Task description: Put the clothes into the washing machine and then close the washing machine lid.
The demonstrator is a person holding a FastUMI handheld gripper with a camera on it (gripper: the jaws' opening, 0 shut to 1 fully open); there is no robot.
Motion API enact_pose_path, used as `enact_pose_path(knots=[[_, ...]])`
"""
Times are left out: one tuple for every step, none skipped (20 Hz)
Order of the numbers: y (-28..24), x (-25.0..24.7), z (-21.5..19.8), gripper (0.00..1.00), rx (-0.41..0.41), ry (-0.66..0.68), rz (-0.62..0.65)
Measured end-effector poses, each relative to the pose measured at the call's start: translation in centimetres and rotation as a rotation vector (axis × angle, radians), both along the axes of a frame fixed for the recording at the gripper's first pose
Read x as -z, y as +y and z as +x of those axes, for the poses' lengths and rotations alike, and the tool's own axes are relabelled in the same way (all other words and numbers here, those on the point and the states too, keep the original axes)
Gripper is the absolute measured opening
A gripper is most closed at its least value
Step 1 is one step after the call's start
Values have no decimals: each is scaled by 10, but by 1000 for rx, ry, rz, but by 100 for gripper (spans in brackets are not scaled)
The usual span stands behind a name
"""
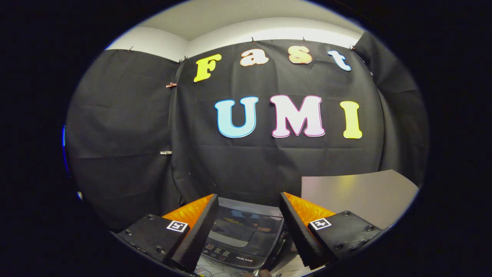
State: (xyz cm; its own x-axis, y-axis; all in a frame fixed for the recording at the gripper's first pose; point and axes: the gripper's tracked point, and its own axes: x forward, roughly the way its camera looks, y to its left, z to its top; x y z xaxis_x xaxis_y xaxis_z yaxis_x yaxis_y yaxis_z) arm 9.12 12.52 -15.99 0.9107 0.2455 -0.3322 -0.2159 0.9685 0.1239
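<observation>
**Tongs wide and empty above the washer, lid down**

Nearest the camera, the tongs (248, 223) stand wide apart with nothing between the two fingers; one finger (198, 234) slants in from the left and the other from the right, and neither presses on anything.

In the gap between them, just below and ahead, sits the washing machine (242, 238), seen from above. Its control panel (230, 256) runs along the near edge, and behind it the glossy dark lid (246, 223) appears to lie flat over the tub, catching reflections; I cannot tell for certain whether it is fully latched. No clothes are visible near the fingers or on the machine.

To the right of the machine, beyond the right finger, a grey desk (357, 192) stretches away with a bare top where it shows. Farthest off hangs the booth's black cloth wall (127, 134), with a pale ceiling above it.

As a judgement: the tongs hold nothing and hover over a lid that looks closed, so this reads either as the very start, before any garment is fetched, or as the end, with the lid shut. If it is the start, the next move calls for finding the clothes and lifting the lid before anything can go in.
</observation>
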Motion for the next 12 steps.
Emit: enact_pose_path(knots=[[-10,-5,-3,98,9,-16,-9],[-20,-10,-7,99,17,-28,-23],[-27,-14,-10,99,24,-38,-35],[-36,-18,-13,99,34,-47,-43],[-46,-22,-17,99,49,-54,-49],[-56,-28,-20,99,66,-62,-49],[-65,-33,-23,99,83,-71,-48],[-75,-38,-25,99,100,-77,-48],[-83,-42,-29,98,113,-82,-52],[-92,-46,-34,98,126,-84,-60],[-99,-49,-39,98,139,-88,-70],[-106,-55,-44,98,153,-98,-75]])
